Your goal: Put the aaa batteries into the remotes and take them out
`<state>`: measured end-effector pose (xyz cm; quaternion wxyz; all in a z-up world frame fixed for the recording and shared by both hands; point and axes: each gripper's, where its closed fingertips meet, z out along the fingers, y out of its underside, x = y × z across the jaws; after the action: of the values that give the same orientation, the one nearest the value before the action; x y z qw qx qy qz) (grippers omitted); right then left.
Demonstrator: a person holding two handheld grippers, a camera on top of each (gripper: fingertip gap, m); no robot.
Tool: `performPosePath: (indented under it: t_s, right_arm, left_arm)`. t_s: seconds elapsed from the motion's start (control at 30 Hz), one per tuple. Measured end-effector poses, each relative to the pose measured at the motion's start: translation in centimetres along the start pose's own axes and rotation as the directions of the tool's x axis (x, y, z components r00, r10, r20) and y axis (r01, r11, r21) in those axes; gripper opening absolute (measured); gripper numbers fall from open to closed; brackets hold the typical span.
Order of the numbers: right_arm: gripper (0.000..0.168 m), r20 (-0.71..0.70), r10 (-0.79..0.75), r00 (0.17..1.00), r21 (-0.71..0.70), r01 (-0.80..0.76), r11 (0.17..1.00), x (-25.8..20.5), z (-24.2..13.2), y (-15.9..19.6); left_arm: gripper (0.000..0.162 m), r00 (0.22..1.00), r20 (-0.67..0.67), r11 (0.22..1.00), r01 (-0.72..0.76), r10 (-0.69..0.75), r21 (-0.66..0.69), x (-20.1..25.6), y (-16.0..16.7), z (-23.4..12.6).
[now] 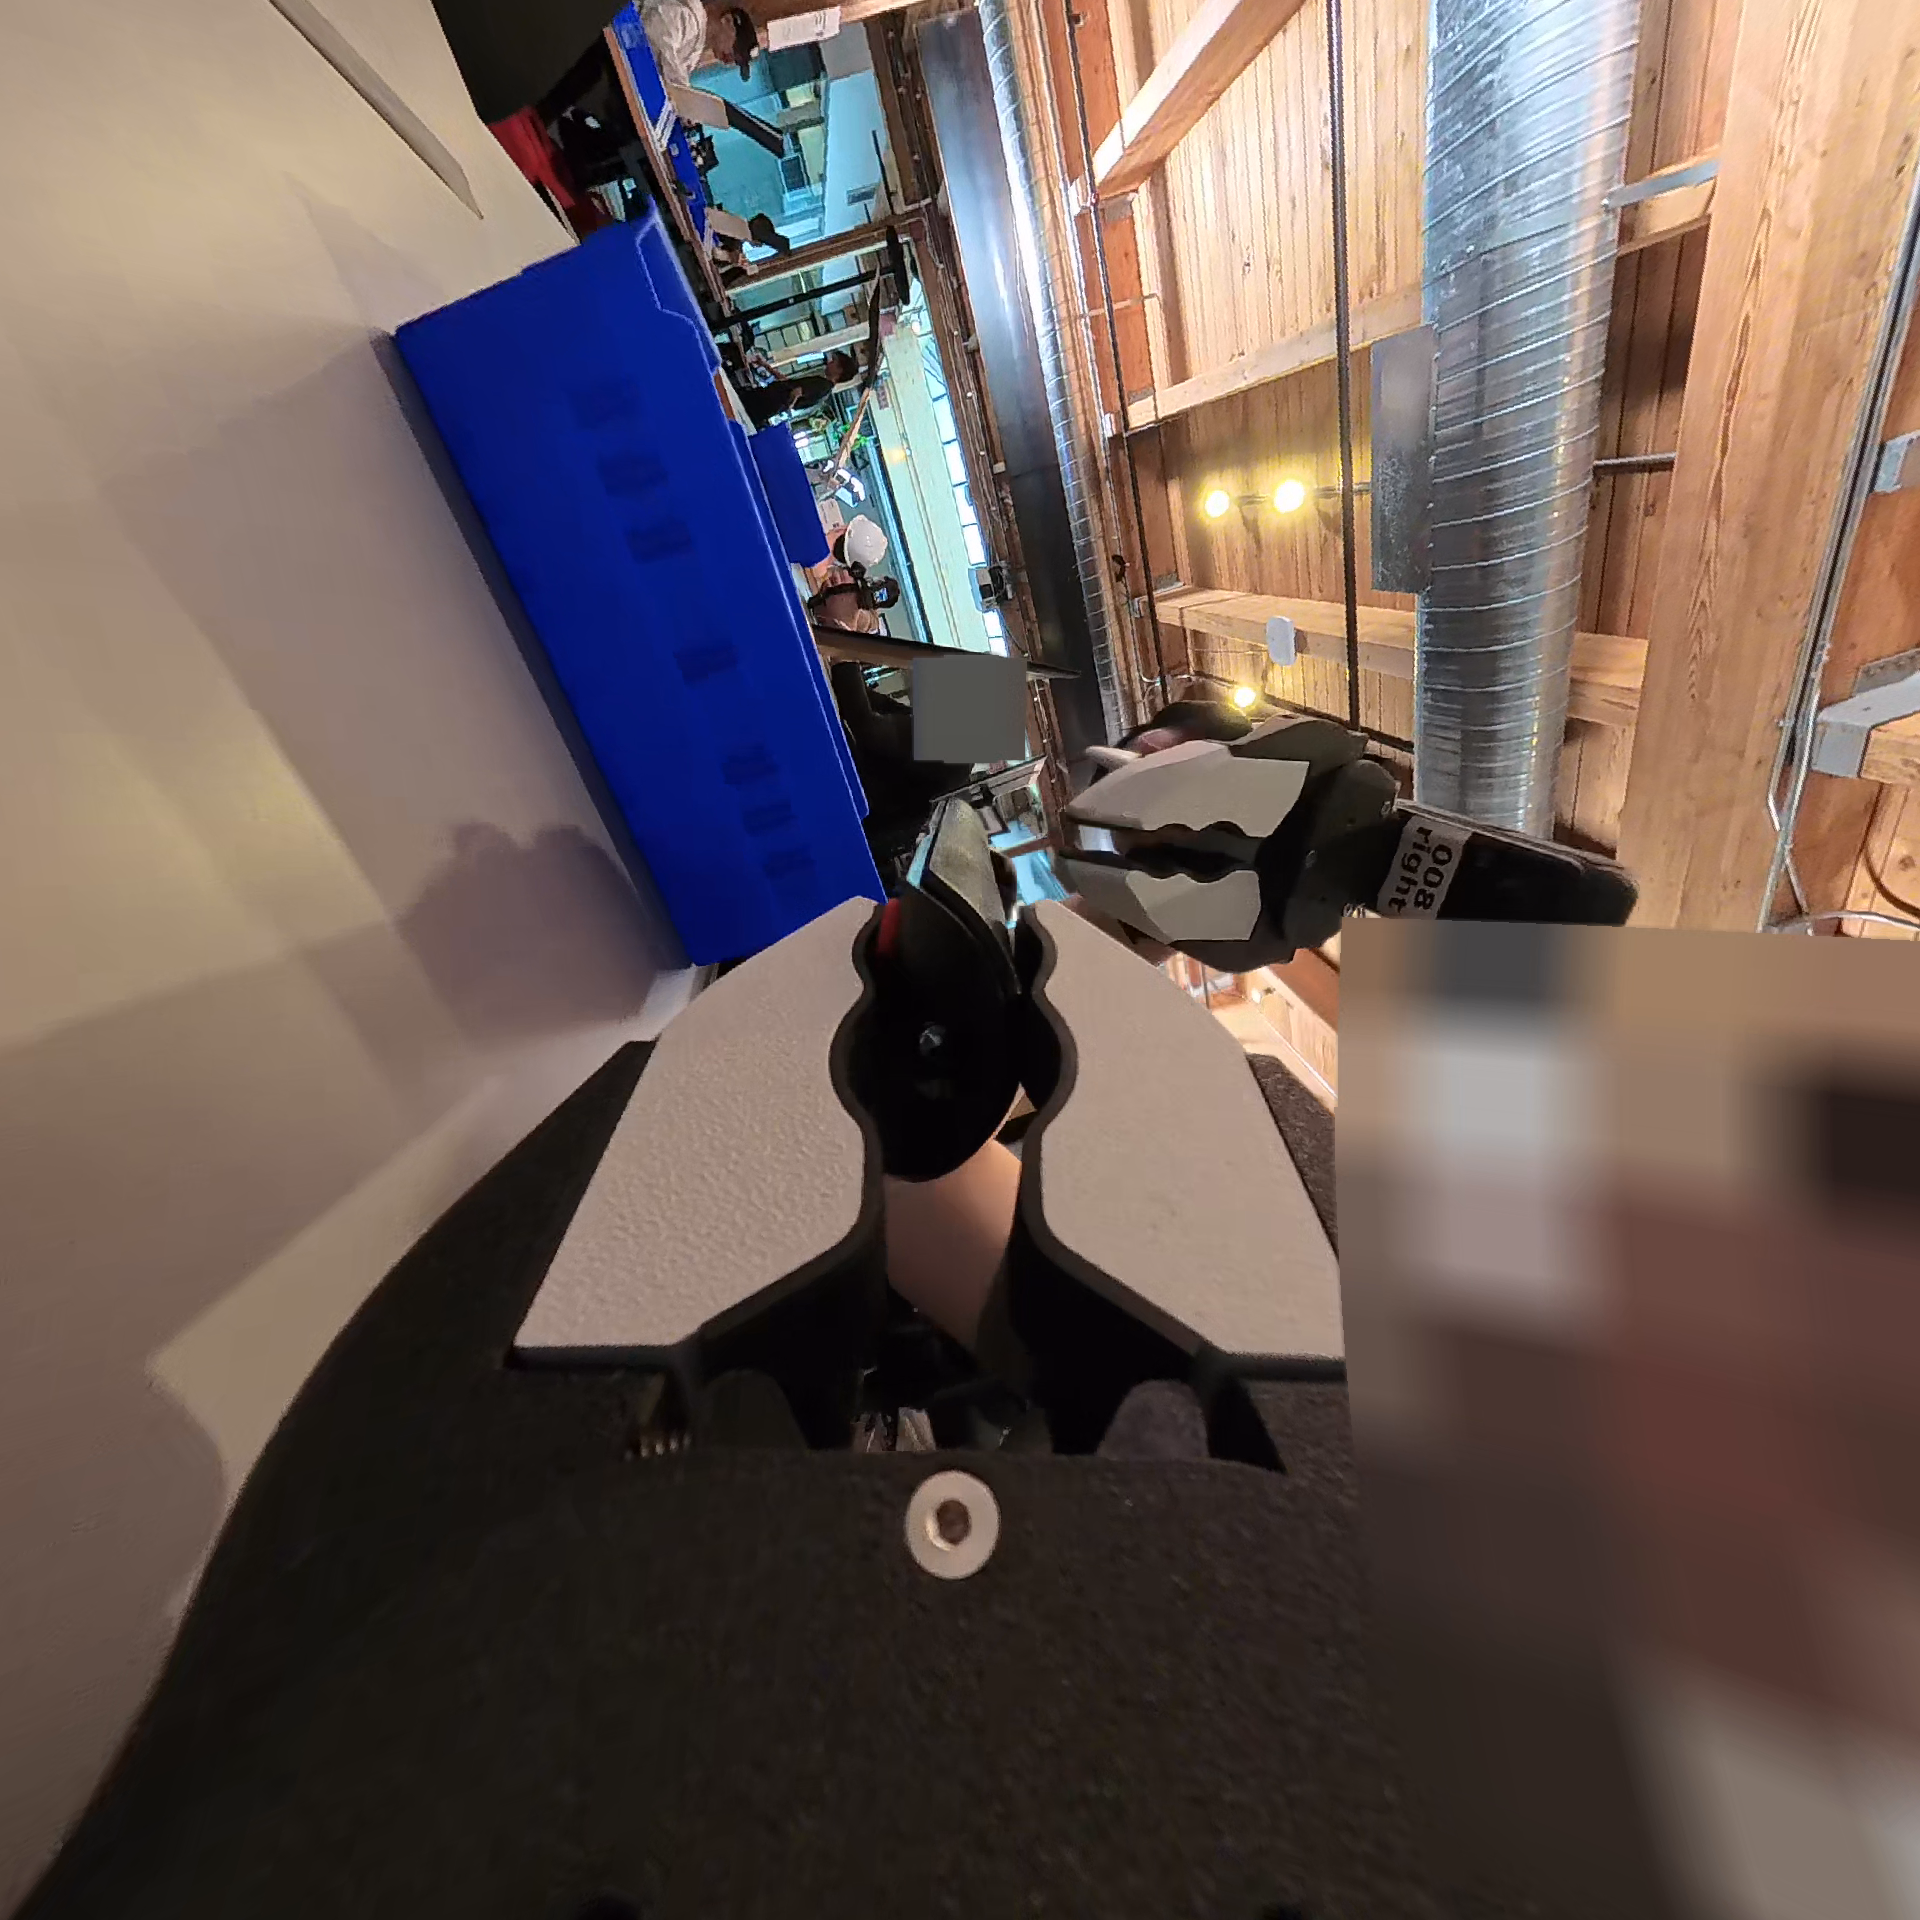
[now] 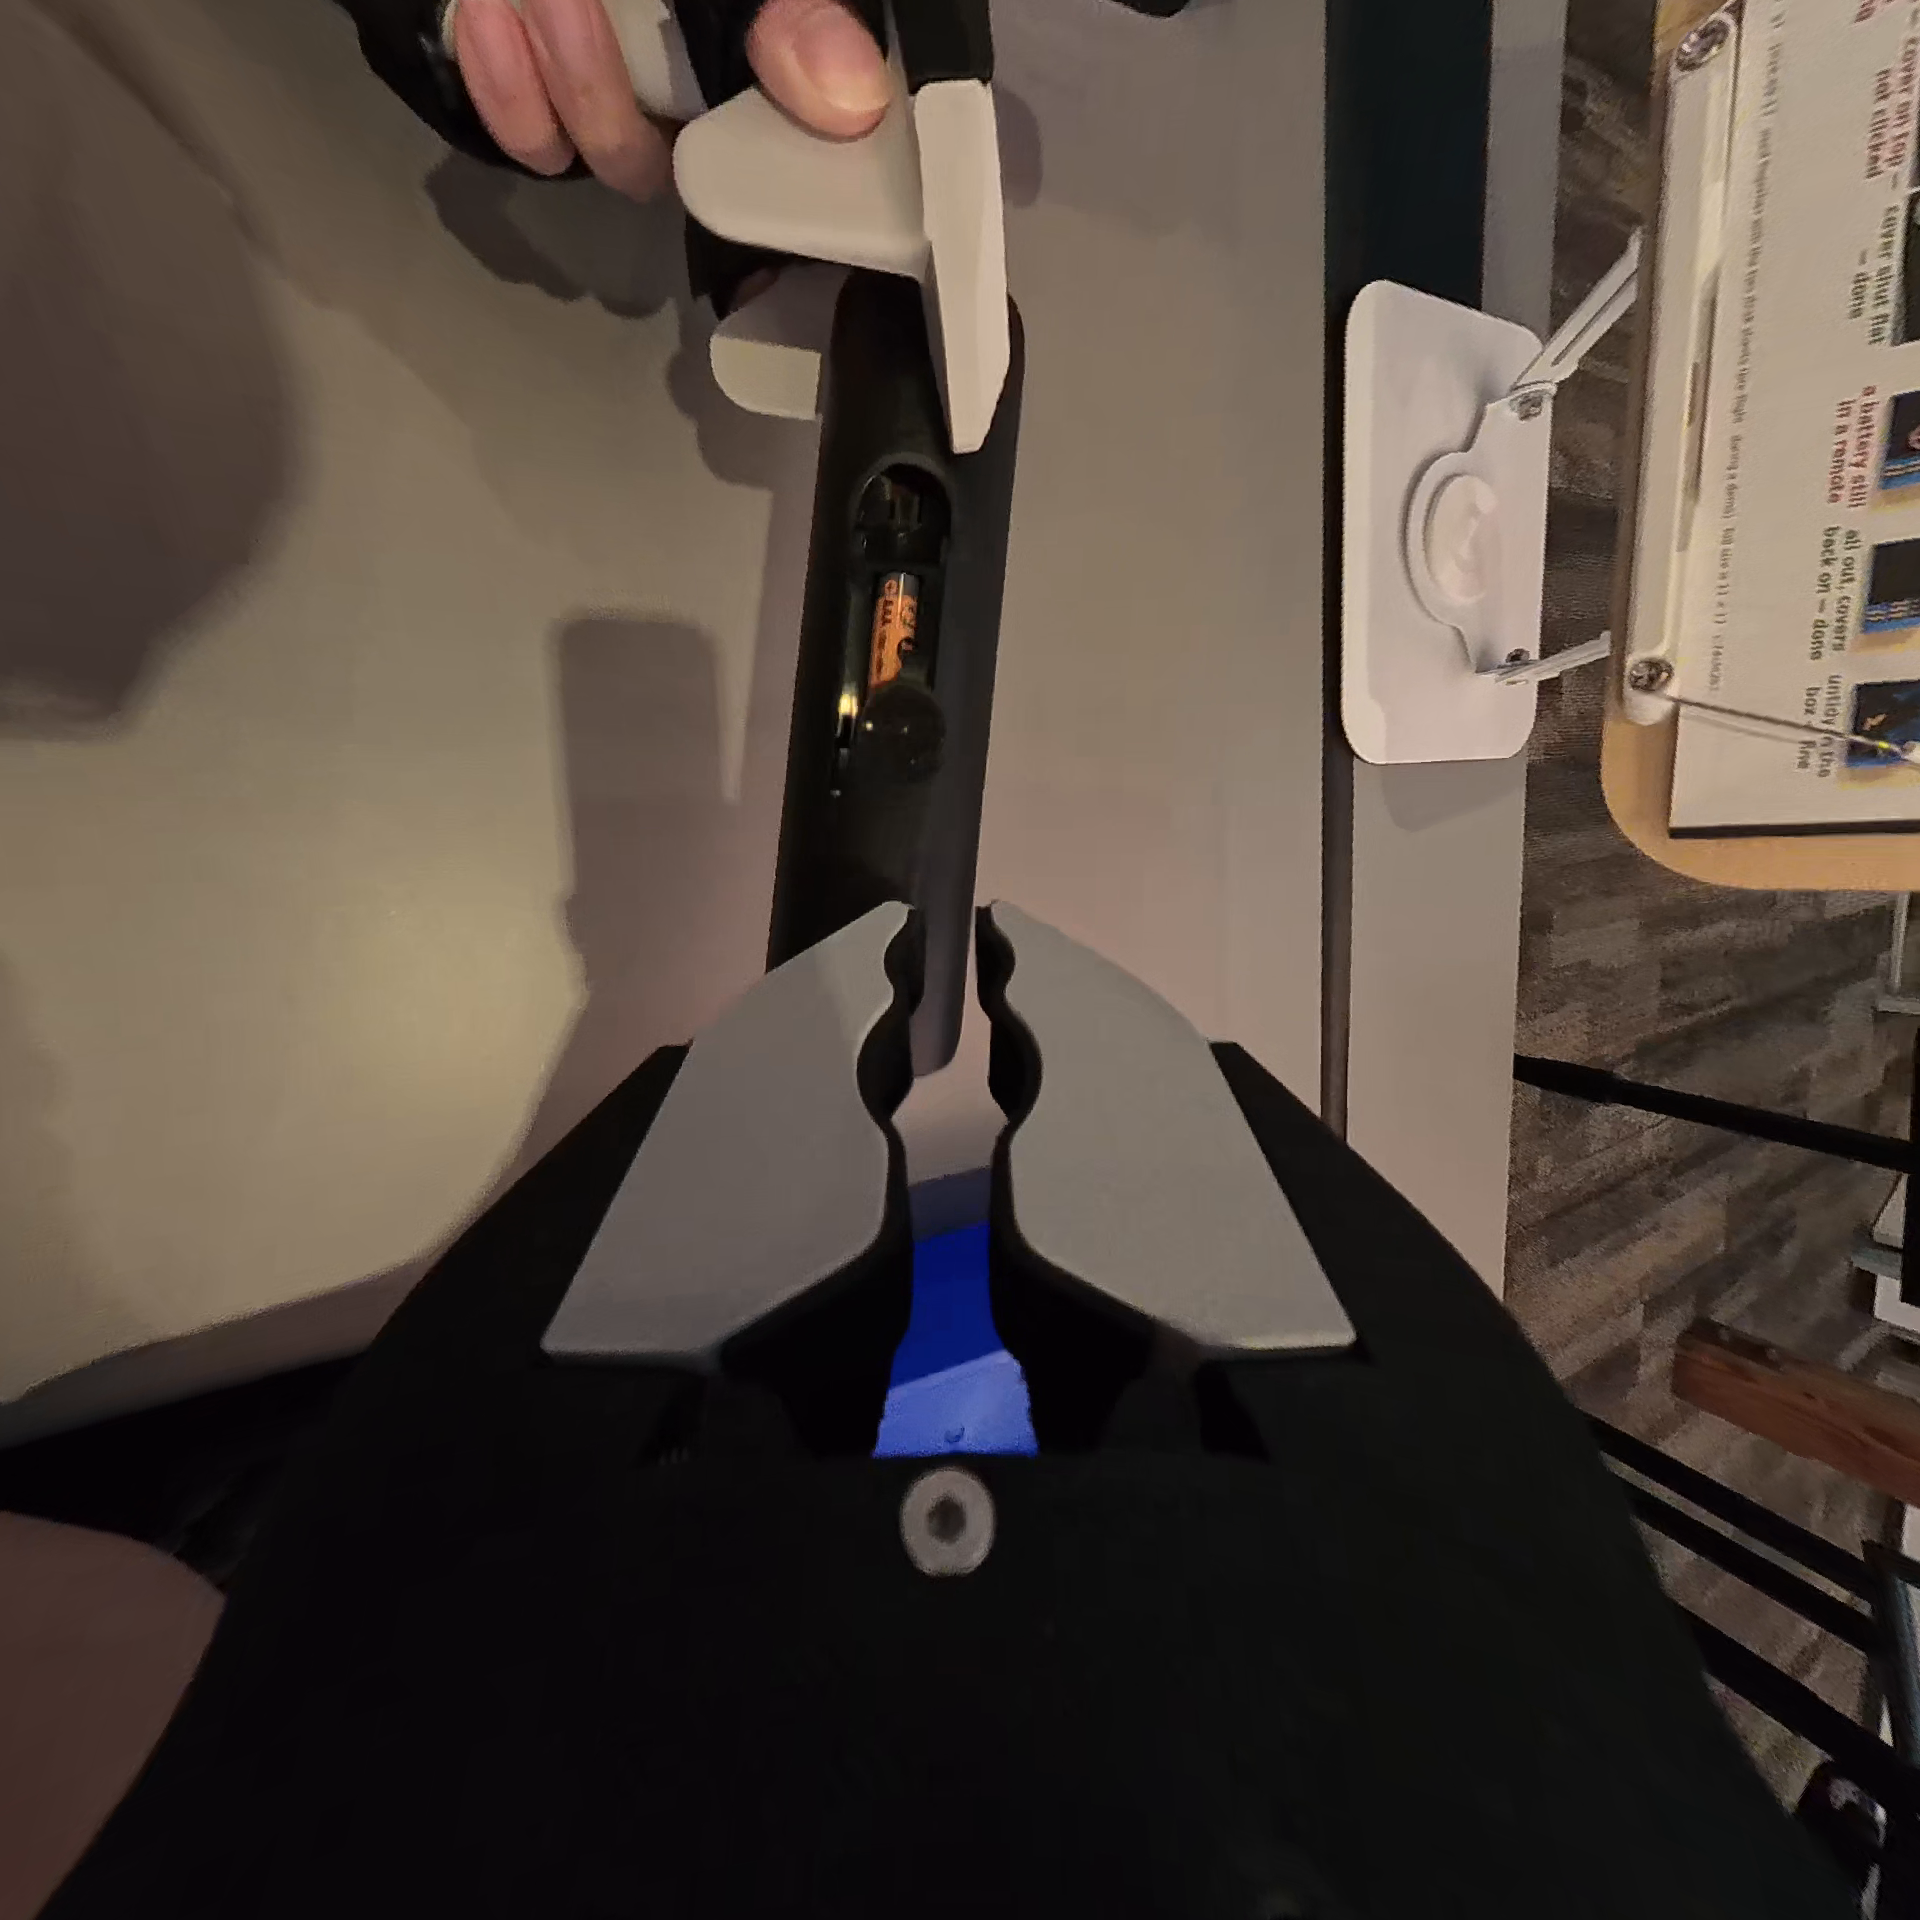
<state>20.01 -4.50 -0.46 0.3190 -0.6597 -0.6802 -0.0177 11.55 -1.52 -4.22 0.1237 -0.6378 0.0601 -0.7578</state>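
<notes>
1. Left claw [image 1: 948, 930]: clenched on a black remote [image 1: 940, 1049], gripped across its width between the two grey fingers [image 1: 727, 1143], with the remote's end poking out just past the fingertips.
2. Same grip seen from the right wrist view: left claw [image 2: 914, 405] pinching the far end of the remote [image 2: 894, 675], a gloved hand [image 2: 644, 83] behind it on the handle.
3. Remote held in the air above the pale bench [image 2: 312, 727], its length running from the left claw toward the right claw [image 2: 948, 920].
4. Battery cover off; open compartment facing the right wrist camera, midway between the two claws.
5. One AAA battery [image 2: 896, 634] with an orange-and-black wrap seated inside the compartment, lengthwise along the remote.
6. Right claw: released, jaws a narrow gap apart, the near end of the remote lying in that gap; cannot tell whether the fingers [image 2: 769, 1122] touch it.
7. From the left wrist view: right claw [image 1: 1070, 840] up and to the right of the left claw, jaws slightly apart, nothing seen between them from this side.
8. Blue plastic bin [image 1: 644, 582] on the bench, ahead and to the left of the left claw; a patch of the same blue [image 2: 951, 1340] visible beneath the right claw.
9. White plastic holder [image 2: 1439, 520] near the bench edge, well to the right of the right claw.
</notes>
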Motion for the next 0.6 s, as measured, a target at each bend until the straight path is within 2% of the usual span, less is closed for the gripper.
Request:
performPosePath:
  t_s: [0.13,0.23,0.33,0.6]
  right_arm:
    - [0.013,-0.021,0.003,1.000,0.034,-0.002,0.999,0.4,-1.2,0.4]
    - [0.012,0.044,-0.033,0.998,0.093,0.029,0.995,-0.8,-0.9,-0.9]
    - [0.009,0.064,-0.095,0.993,0.023,0.093,0.995,-1.4,0.7,-0.3]
    - [0.007,0.150,0.035,0.988,0.003,-0.036,0.999,-1.6,1.3,0.3]
  left_arm:
    - [0.022,1.000,0.001,1.000,0.006,-0.006,0.003,-0.1,-0.1,0.0]
    - [0.022,1.000,0.004,1.000,0.006,-0.006,0.000,-0.1,0.0,0.0]
    - [0.022,1.000,0.003,1.000,0.003,-0.003,-0.005,-0.1,0.1,0.1]
    - [0.022,1.000,0.000,1.000,0.000,0.000,0.001,0.1,-0.1,0.0]
